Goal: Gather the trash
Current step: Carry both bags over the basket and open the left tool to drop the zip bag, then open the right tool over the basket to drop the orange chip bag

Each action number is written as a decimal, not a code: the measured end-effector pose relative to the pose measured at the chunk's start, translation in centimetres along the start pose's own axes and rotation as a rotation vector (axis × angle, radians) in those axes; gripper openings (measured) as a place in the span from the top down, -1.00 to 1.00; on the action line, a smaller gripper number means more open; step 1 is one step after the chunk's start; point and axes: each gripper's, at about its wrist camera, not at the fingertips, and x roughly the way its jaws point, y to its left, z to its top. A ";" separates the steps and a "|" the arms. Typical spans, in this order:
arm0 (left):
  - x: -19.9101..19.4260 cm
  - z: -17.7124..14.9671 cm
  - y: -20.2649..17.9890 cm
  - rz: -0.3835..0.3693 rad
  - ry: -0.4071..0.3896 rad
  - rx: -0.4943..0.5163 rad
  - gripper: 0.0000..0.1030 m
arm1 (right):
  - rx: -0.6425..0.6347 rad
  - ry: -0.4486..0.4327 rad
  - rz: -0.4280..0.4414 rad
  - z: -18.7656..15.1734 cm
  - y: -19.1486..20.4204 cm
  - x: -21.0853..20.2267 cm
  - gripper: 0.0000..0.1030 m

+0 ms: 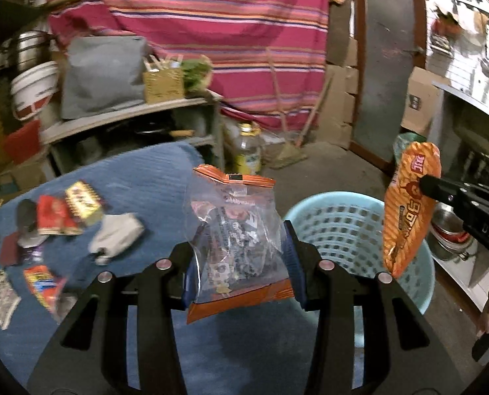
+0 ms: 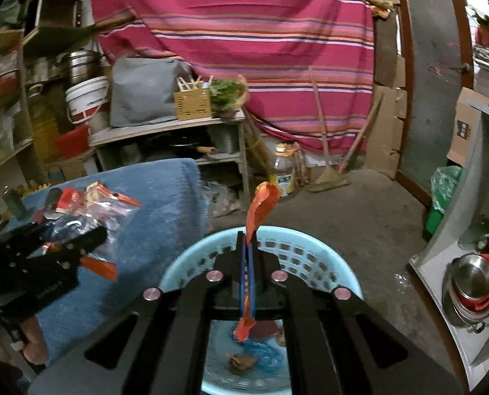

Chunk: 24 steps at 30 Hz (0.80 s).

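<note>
My left gripper (image 1: 241, 263) is shut on a clear snack bag with orange ends (image 1: 234, 237), held above the edge of the blue-covered table (image 1: 139, 177). My right gripper (image 2: 248, 263) is shut on an orange snack wrapper (image 2: 261, 207) and holds it over the light blue basket (image 2: 310, 263). In the left wrist view the right gripper (image 1: 432, 187) holds the orange wrapper (image 1: 405, 210) above the basket (image 1: 343, 227). In the right wrist view the left gripper (image 2: 93, 240) and its clear bag (image 2: 93, 207) are at the left. Several wrappers (image 1: 63, 214) lie on the table.
Some trash lies inside the basket (image 2: 254, 352). A shelf unit (image 2: 165, 128) with a bucket, grey bag and box stands behind the table. An oil bottle (image 2: 282, 171) and brooms (image 2: 326, 177) stand by the striped cloth. Steel pots (image 2: 471, 283) sit at right.
</note>
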 end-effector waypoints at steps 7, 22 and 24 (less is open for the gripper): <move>2.4 0.6 -4.0 -0.079 0.030 0.017 0.10 | 0.017 0.021 -0.034 -0.7 -2.5 0.9 0.97; 2.7 1.8 -5.5 -0.124 0.031 0.017 -0.29 | 0.039 0.032 -0.054 -1.6 -4.1 0.9 0.97; 2.5 1.8 -5.2 -0.113 0.028 0.012 -0.33 | 0.037 0.031 -0.052 -1.7 -4.1 0.9 0.97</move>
